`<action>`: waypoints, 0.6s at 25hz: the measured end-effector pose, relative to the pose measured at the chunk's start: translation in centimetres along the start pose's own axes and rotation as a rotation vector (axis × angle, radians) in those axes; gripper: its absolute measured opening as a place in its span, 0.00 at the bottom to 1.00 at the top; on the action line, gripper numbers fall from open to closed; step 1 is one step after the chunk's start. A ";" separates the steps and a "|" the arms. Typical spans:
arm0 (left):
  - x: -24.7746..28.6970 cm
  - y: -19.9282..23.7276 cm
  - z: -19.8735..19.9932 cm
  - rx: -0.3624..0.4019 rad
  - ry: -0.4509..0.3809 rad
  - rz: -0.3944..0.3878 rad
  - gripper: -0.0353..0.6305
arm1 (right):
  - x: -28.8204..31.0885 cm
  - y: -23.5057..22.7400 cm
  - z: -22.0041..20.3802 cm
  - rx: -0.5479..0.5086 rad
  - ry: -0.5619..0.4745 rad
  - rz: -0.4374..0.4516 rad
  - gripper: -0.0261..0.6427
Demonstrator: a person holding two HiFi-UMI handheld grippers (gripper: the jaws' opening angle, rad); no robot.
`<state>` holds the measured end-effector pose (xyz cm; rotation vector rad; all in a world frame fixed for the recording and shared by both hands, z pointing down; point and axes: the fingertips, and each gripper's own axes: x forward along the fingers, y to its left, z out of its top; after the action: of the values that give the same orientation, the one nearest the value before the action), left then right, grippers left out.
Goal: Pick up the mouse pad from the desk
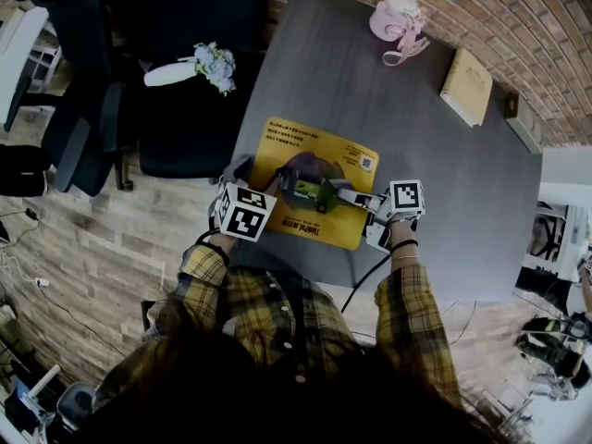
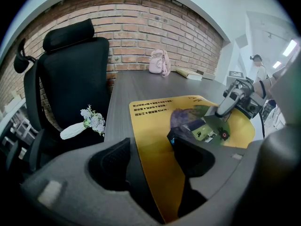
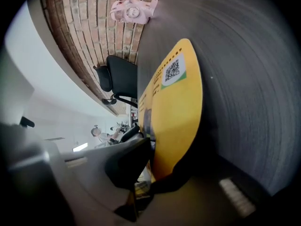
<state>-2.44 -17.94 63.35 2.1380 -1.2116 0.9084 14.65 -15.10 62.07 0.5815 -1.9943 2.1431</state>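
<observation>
We see a brick wall (image 1: 518,26) behind the grey surface (image 1: 444,202), a black office chair (image 1: 139,91) at its left edge, and wood-plank floor (image 1: 111,248) around it.

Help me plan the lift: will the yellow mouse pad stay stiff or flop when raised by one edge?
Probably floppy: the mouse pad looks thin, and its edge curves up where the right gripper pinches it. Likely light, being such a thin sheet. Held at one edge only, the far side may sag or drag on the desk.
</observation>
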 end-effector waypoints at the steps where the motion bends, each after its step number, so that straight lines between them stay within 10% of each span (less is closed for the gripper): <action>1: 0.0 0.0 0.0 0.001 -0.001 0.000 0.50 | 0.0 0.0 0.0 -0.003 -0.001 0.004 0.06; 15: 0.0 0.1 0.1 -0.001 -0.002 -0.008 0.50 | -0.3 0.5 0.0 -0.061 -0.032 0.004 0.06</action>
<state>-2.49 -18.05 63.29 2.1422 -1.2033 0.9018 14.77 -15.06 61.46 0.6066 -2.0715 2.0800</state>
